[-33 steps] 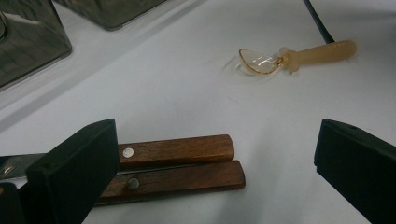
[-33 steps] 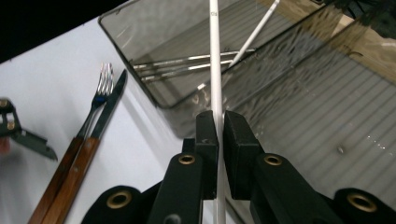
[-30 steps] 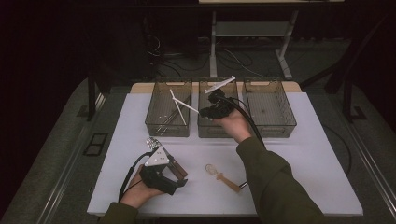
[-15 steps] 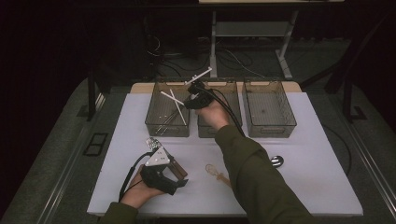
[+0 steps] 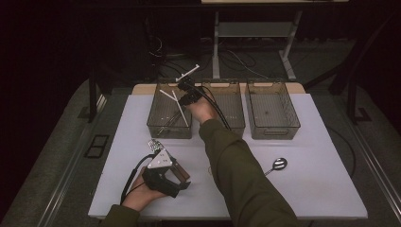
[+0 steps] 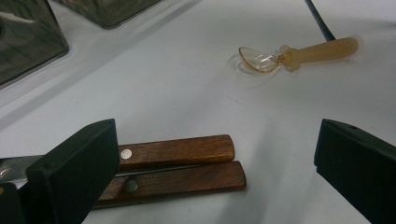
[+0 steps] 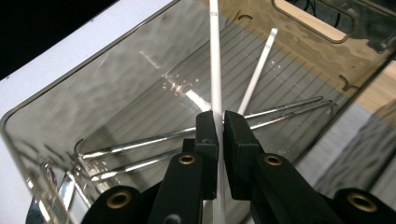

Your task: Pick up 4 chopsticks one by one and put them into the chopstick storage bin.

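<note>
My right gripper (image 5: 185,91) hovers over the left clear bin (image 5: 156,124) and is shut on a thin white stick (image 5: 189,73) that points up and away. In the right gripper view the jaws (image 7: 220,122) pinch that stick (image 7: 215,65) above the bin (image 7: 70,84). A second white stick (image 7: 258,70) and some metal skewers (image 7: 154,140) lie inside. My left gripper (image 5: 165,176) rests open near the table's front left. Its jaws (image 6: 215,144) straddle the ends of two wooden handles (image 6: 187,161), without touching them. An amber plastic spoon (image 6: 299,52) lies beyond them.
Two more clear bins, middle (image 5: 232,124) and right (image 5: 273,128), stand in a row along the far side of the white table (image 5: 312,189). A metal spoon (image 5: 278,164) lies at the right front. The right forearm crosses the table's middle.
The right gripper has carried the white stick leftward from over the middle bin to over the left bin. The left hand has stayed put.
</note>
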{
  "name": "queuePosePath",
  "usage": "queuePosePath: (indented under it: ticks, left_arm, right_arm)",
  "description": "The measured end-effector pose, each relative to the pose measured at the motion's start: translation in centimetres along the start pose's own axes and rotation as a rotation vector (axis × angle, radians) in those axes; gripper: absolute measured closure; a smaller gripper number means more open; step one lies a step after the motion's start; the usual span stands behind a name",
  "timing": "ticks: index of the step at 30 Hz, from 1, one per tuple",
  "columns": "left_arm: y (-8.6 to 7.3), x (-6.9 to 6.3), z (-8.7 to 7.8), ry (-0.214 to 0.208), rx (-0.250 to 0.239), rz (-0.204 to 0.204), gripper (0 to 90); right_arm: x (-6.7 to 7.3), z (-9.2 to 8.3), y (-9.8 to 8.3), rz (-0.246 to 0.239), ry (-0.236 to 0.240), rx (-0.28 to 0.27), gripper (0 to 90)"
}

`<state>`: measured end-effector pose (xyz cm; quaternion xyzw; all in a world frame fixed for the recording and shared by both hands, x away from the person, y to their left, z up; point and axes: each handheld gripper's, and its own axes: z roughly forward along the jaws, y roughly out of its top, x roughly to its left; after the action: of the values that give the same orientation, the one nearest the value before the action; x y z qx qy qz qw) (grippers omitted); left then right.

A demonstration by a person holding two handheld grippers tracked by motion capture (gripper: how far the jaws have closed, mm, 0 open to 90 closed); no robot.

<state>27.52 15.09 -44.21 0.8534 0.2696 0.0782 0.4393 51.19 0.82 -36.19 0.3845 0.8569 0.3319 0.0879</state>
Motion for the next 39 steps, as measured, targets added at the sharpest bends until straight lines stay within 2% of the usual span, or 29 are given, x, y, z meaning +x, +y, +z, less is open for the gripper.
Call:
queuePosePath:
  ticks: [6, 10, 13, 16, 18, 23, 31, 39]
  left_arm:
    - [0.1, 0.0, 0.1, -0.006, -0.004, 0.006, 0.0]
    - [0.1, 0.0, 0.0, -0.007, -0.007, 0.007, 0.0]
    - [0.1, 0.0, 0.0, -0.006, -0.008, 0.007, 0.0]
    - [0.1, 0.0, 0.0, -0.007, -0.007, 0.008, 0.0]
    - [0.1, -0.1, 0.0, -0.008, -0.007, 0.008, 0.0]
    - [0.1, -0.1, 0.0, -0.007, -0.006, 0.008, 0.0]
    - [0.1, -0.1, 0.0, -0.005, -0.002, 0.013, 0.0]
    - [0.2, -0.2, 0.0, -0.004, 0.003, 0.019, 0.0]
  right_arm:
    - [0.5, 1.4, 0.7, 0.012, -0.019, 0.008, 84.5]
    - [0.9, 2.0, 1.1, 0.021, -0.009, -0.008, 83.2]
    - [1.2, 1.7, 1.2, 0.009, -0.01, -0.034, 74.9]
    - [1.3, 1.1, 1.1, 0.002, -0.013, -0.041, 68.0]
    - [1.2, 0.6, 1.1, 0.006, 0.016, -0.042, 64.0]
    - [1.1, -0.8, 0.5, -0.017, 0.055, -0.061, 53.5]
    - [0.5, -3.4, -1.6, -0.042, 0.108, -0.123, 39.7]
    - [0.1, -5.9, -3.9, -0.077, 0.114, -0.159, 31.4]
